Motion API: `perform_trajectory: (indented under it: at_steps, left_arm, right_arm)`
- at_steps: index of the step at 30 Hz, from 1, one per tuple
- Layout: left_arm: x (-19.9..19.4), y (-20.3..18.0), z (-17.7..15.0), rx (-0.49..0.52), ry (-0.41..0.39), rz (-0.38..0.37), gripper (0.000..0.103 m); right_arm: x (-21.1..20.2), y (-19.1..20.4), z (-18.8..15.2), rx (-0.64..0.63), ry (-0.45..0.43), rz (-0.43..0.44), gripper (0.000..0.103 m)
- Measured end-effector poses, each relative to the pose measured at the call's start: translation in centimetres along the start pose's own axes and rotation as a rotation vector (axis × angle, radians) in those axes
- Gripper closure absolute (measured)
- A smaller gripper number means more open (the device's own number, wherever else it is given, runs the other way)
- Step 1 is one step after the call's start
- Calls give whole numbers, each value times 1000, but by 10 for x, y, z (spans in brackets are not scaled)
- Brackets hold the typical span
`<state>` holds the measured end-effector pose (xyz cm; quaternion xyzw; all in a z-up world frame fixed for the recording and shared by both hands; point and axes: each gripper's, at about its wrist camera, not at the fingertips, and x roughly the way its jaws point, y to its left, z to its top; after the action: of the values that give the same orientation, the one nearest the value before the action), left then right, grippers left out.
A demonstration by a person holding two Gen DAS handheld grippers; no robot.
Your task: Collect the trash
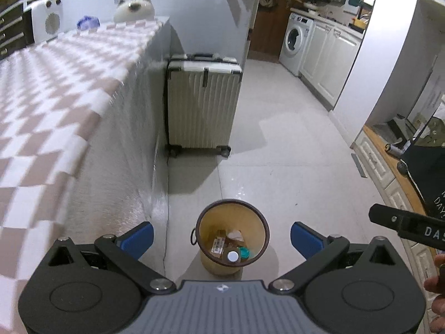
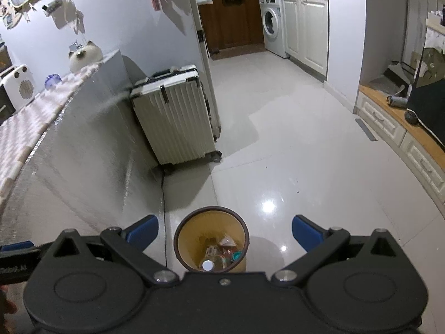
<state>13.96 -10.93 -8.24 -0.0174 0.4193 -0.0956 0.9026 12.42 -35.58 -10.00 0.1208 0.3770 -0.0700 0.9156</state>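
Observation:
A tan waste bin [image 1: 208, 267] with a dark rim stands on the pale tiled floor, beside the table's draped side. Inside it lie a bottle with a white cap [image 1: 233, 256], a teal lid [image 1: 244, 251] and paper wrappers [image 1: 219, 243]. My left gripper [image 1: 222, 239] hovers above the bin, wide open, with nothing between its blue pads. In the right wrist view the same bin [image 2: 194, 261] sits directly below my right gripper [image 2: 225, 232], also open and holding nothing. The bottle cap [image 2: 208, 265] and teal lid [image 2: 236, 255] show there too.
A table with a pink-and-white checked cloth [image 1: 55, 91] runs along the left. A cream suitcase [image 1: 201, 105] stands upright on the floor behind the bin. A washing machine [image 1: 294, 44] and white cabinets [image 1: 331, 55] line the far right. A low wooden bench [image 2: 395, 117] is at right.

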Motion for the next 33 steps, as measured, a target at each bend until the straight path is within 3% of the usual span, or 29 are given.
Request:
perform_trajectory:
  at_steps: [14,23,33]
  left_arm:
    - [-78,27,-7,9,-89,-12,0]
    - [-92,40,-14,24,-89,39,0]
    - [-102,52,-30,12,-84,37,0]
  right_arm:
    - [-72,27,-6,-62,-72,34,0]
    - [-92,42,-11,-92,-89,30,0]
    - [-103,46,-28,-119,-61,18,0]
